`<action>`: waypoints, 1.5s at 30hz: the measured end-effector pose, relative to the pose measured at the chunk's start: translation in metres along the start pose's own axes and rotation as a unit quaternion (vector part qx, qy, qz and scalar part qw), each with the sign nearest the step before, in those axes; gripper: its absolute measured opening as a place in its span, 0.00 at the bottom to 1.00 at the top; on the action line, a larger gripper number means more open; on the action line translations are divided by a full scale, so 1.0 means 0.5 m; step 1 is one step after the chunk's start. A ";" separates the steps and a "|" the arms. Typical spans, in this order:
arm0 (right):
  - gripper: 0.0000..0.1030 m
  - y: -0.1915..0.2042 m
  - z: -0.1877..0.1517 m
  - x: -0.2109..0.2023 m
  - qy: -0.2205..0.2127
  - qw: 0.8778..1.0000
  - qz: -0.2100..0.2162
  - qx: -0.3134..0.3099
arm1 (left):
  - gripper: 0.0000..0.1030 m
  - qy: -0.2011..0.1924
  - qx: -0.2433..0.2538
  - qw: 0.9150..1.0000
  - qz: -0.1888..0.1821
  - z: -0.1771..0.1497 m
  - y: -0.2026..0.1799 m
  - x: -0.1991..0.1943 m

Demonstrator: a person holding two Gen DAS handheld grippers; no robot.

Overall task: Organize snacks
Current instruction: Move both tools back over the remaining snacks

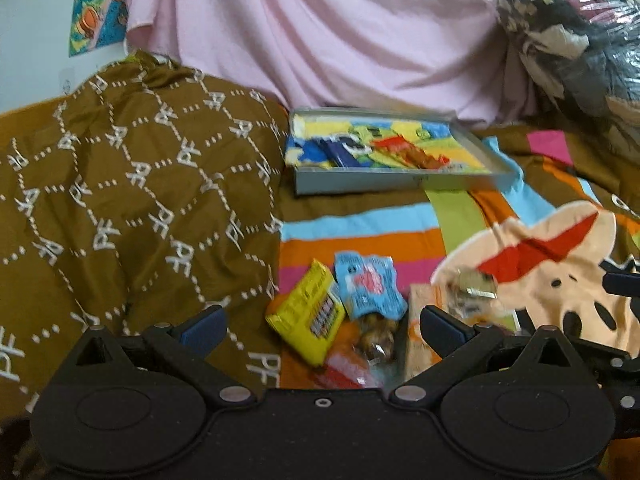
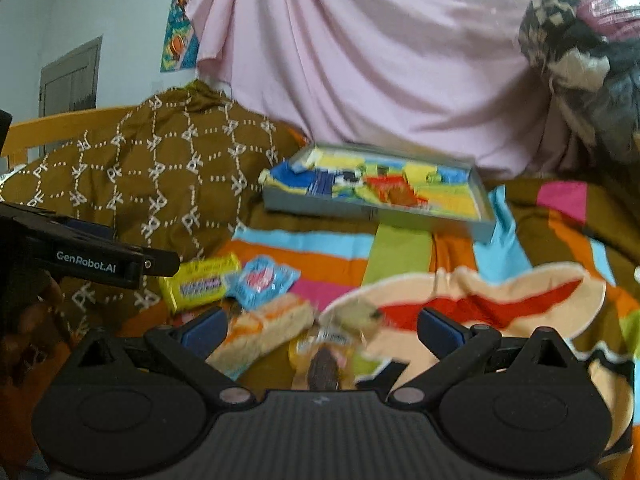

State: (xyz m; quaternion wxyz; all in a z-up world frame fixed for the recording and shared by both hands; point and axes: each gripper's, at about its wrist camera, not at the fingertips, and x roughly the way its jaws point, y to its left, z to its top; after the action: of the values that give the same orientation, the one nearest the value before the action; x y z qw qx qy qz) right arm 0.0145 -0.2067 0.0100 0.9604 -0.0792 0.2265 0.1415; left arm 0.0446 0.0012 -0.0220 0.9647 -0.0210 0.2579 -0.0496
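My left gripper (image 1: 322,330) hangs with its jaws spread wide and nothing in them, over a flat yellow snack packet (image 1: 306,320) at 12 o'clock and a crinkled light-blue wrapper (image 1: 368,286) at 1 o'clock. My right gripper (image 2: 320,330) is likewise released, a pale orange-and-cream wafer pack (image 2: 262,330) at 11 o'clock and a small clear-wrapped dark sweet (image 2: 324,364) between the jaws, untouched. All lie on the striped multicolour bedspread (image 2: 316,258). Farther off at 12 o'clock sits the shallow grey tray (image 2: 360,210) holding blurred colourful packets.
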 end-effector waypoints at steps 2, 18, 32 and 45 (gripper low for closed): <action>1.00 0.002 -0.010 0.003 0.012 1.000 0.000 0.002 | 0.99 0.009 0.004 1.000 -0.007 -0.005 -0.005 0.004; 1.00 -0.008 -0.053 0.031 0.075 0.997 -0.007 0.016 | 0.99 0.034 0.030 0.998 -0.040 -0.025 -0.029 0.034; 1.00 0.001 -0.076 0.045 0.064 0.997 -0.021 -0.038 | 0.99 0.046 0.060 0.993 -0.090 -0.033 -0.061 0.061; 0.99 0.028 -0.074 0.072 0.054 0.990 -0.056 -0.121 | 0.87 0.076 0.088 0.986 -0.121 -0.036 -0.096 0.112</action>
State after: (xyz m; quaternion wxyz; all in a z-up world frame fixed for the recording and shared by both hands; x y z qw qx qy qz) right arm 0.0257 -0.1928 -0.0406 0.9366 -0.2150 0.2541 0.1094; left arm 0.0798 -0.0525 -0.0624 0.9273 0.0368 0.3208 -0.1895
